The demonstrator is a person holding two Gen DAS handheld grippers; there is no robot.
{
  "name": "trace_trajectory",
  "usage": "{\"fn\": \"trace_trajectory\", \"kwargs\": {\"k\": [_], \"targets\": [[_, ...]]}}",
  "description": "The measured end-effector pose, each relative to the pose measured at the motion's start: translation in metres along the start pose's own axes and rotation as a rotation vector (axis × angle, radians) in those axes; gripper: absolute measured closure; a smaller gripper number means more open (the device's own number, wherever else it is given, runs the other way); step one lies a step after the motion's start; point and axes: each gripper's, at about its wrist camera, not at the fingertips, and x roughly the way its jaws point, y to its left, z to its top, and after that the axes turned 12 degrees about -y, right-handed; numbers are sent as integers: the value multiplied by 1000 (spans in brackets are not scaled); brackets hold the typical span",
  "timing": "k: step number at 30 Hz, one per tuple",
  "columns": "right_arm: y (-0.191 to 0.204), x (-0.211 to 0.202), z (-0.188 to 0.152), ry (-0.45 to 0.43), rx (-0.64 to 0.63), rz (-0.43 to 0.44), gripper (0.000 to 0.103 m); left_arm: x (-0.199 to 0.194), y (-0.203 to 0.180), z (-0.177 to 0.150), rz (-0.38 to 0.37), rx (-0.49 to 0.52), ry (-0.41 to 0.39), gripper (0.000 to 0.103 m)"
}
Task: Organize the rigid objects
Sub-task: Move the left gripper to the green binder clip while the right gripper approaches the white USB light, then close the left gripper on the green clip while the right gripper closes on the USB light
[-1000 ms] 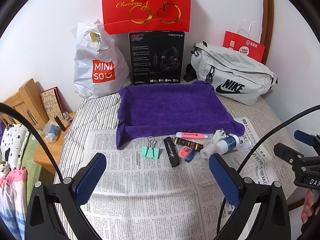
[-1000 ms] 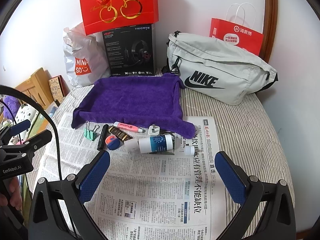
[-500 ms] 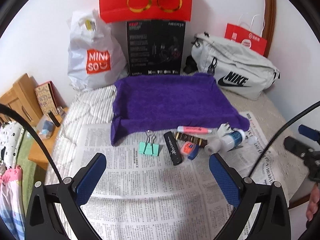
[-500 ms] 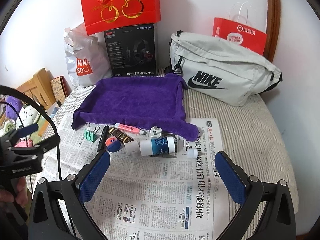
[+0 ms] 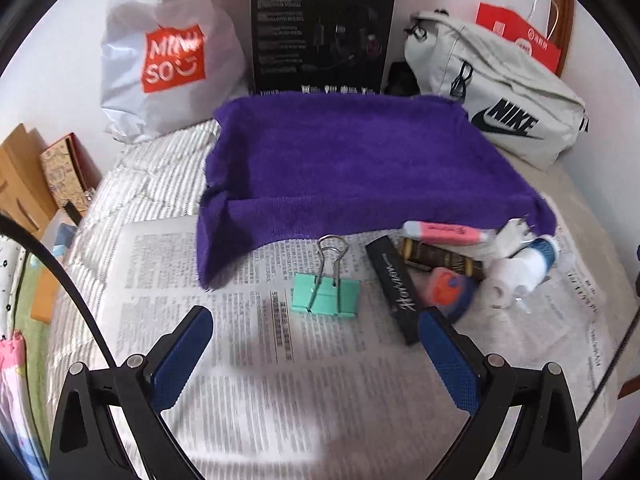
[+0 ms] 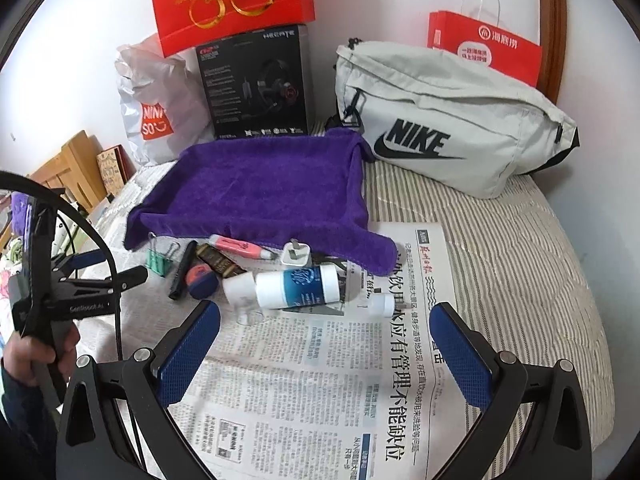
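A row of small items lies on newspaper in front of a purple cloth tray [image 5: 360,168]: a mint binder clip [image 5: 325,296], a black stick [image 5: 396,292], a brown bar [image 5: 440,260], a pink highlighter [image 5: 444,232], an orange-blue round case [image 5: 448,288], a white plug [image 6: 295,255] and a white-blue bottle [image 6: 296,286]. My left gripper [image 5: 316,360] is open, just short of the binder clip. My right gripper [image 6: 326,348] is open above the newspaper, short of the bottle. The tray also shows in the right wrist view [image 6: 260,188].
Behind the tray stand a Miniso bag [image 5: 168,60], a black headset box [image 5: 320,28], a grey Nike bag [image 6: 448,120] and red paper bags [image 6: 484,48]. A small white cap [image 6: 382,304] lies on the newspaper [image 6: 320,400]. A wooden stand [image 5: 24,184] is at the left.
My left gripper has moved forward and down toward the binder clip. My right gripper has edged slightly closer to the bottle. No object has moved.
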Motion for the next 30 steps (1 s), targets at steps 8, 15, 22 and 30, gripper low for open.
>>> {"fn": "trace_trajectory", "kwargs": {"k": [8,15,22,30], "targets": [[-4,18,-9,14,-30,-20,0,30,11,-6,-12,17,29,14],[-13,39,-16,56,12,-18,0,36,-2,-4,-27,79,14,34],[-31,50,-24,87,61,-24,0,29,-3,-6,-69,95,-31,64],[-48,62,-28,100,111,-27,1,23,-4,-12,-66,91,-46,64]]}}
